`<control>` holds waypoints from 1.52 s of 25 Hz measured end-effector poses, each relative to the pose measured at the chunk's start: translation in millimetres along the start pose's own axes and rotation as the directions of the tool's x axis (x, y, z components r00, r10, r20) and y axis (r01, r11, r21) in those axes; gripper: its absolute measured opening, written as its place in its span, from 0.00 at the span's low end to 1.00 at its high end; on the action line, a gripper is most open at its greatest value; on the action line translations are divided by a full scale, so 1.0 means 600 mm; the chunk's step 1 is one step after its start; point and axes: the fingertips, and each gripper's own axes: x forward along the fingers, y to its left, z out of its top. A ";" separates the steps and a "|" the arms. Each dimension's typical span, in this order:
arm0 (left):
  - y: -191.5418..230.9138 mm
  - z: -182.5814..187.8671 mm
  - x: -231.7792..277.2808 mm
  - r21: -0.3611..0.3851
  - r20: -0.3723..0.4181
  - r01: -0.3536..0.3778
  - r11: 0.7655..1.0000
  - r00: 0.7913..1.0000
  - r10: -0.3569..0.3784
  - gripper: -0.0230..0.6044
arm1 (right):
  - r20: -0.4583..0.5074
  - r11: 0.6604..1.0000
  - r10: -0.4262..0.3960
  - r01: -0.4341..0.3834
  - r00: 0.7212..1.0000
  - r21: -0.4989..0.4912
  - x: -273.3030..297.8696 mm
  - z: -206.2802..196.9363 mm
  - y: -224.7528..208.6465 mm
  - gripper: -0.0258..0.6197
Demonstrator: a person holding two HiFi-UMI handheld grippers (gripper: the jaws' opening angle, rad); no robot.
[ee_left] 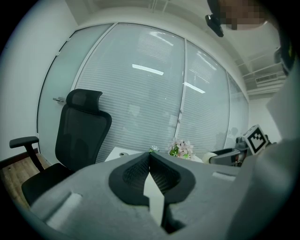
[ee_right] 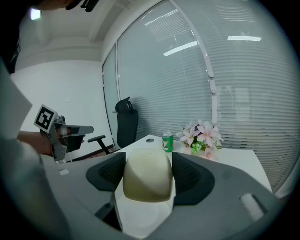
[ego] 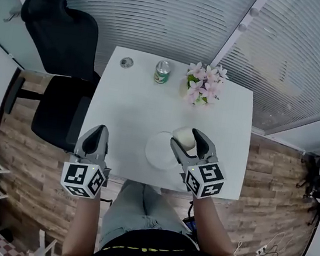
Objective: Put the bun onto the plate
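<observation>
Where the right gripper [ego: 186,141] [ee_right: 147,174] closes, we note its jaws part-open, pressed against the two flanks of the bun [ego: 183,136] [ee_right: 146,176]. The bun is pale cream and dome-topped, and fills the whole gap between the black pads. In the head view it sits over the far right rim of the plate [ego: 152,153]. We cannot tell whether it touches the plate or hangs just above it.

The left gripper [ego: 99,130] [ee_left: 150,161] has its jaws together at the tips, with nothing between them. Only a thin white sliver shows through lower down. It is well to the left of the plate, at the near left corner of the table [ego: 127,108].

The plate is white on the white table, near the table's near edge and just in front of the person. Beyond the plate, toward the far edge, stands a green can [ego: 162,71] [ee_right: 167,141]. Right of the can, and far right of the plate, is a bunch of pink and white flowers [ego: 204,83] [ee_right: 202,135]. A small round item [ego: 126,62] lies far left of the plate, near the table's far left corner; we cannot make out what it is.

Left of the plate, off the table, stands a black office chair [ego: 62,63] [ee_left: 80,133] [ee_right: 126,121]. Slatted glass walls close the room behind the can and flowers.
</observation>
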 end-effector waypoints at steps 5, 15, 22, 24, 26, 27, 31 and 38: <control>0.001 -0.014 0.012 -0.007 -0.016 0.000 1.000 1.000 0.000 0.04 | -0.028 1.000 0.006 -0.006 1.000 0.001 0.016 -0.023 -0.001 0.53; 0.011 -0.045 0.027 -0.022 -0.052 0.000 1.000 0.999 -0.001 0.04 | -0.085 0.999 0.028 -0.026 0.996 0.019 0.049 -0.073 0.005 0.53; 0.017 -0.070 0.040 -0.032 -0.080 0.007 0.999 0.997 -0.010 0.04 | -0.118 0.999 0.033 -0.029 0.992 0.033 0.068 -0.104 0.003 0.53; 0.017 -0.076 0.043 -0.034 -0.088 0.013 0.999 0.996 -0.015 0.04 | -0.127 0.999 0.034 -0.030 0.991 0.034 0.072 -0.112 0.004 0.53; 0.018 -0.081 0.046 -0.034 -0.096 0.016 0.999 0.995 -0.019 0.04 | -0.136 0.999 0.036 -0.031 0.990 0.036 0.077 -0.119 0.006 0.53; 0.019 -0.083 0.048 -0.035 -0.099 0.017 0.999 0.995 -0.020 0.04 | -0.141 0.999 0.037 -0.032 0.989 0.037 0.080 -0.124 0.008 0.53; 0.024 -0.089 0.052 -0.032 -0.109 0.019 0.999 0.994 -0.023 0.04 | -0.161 0.998 0.043 -0.037 0.986 0.041 0.090 -0.144 0.012 0.53; 0.035 -0.103 0.055 -0.034 -0.126 0.014 0.999 0.992 -0.018 0.04 | -0.191 0.998 0.059 -0.051 0.980 0.048 0.111 -0.175 0.024 0.53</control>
